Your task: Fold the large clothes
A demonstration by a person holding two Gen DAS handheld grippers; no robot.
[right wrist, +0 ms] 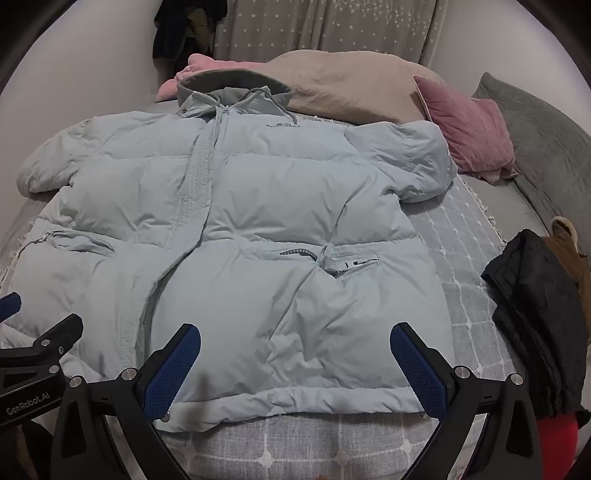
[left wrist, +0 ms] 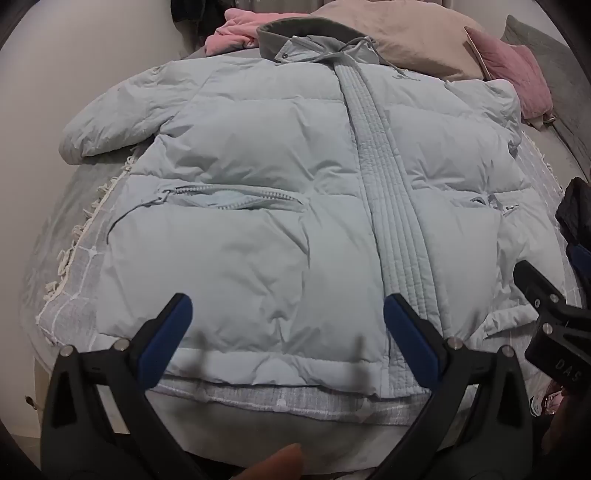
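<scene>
A pale blue puffer jacket (left wrist: 258,184) lies flat, front up, on the bed, collar at the far end and hem toward me; it also shows in the right wrist view (right wrist: 277,221). Its sleeves lie out to both sides. My left gripper (left wrist: 288,314) is open and empty, hovering over the hem left of the front placket. My right gripper (right wrist: 295,350) is open and empty over the hem on the right half. The right gripper's finger shows at the right edge of the left wrist view (left wrist: 535,291).
A grey checked blanket (right wrist: 461,251) covers the bed. A beige pillow (right wrist: 343,85), pink cushion (right wrist: 469,136) and pink garment (left wrist: 232,33) lie at the head. Dark clothes (right wrist: 535,314) lie at the right edge. A curtain (right wrist: 325,33) hangs behind.
</scene>
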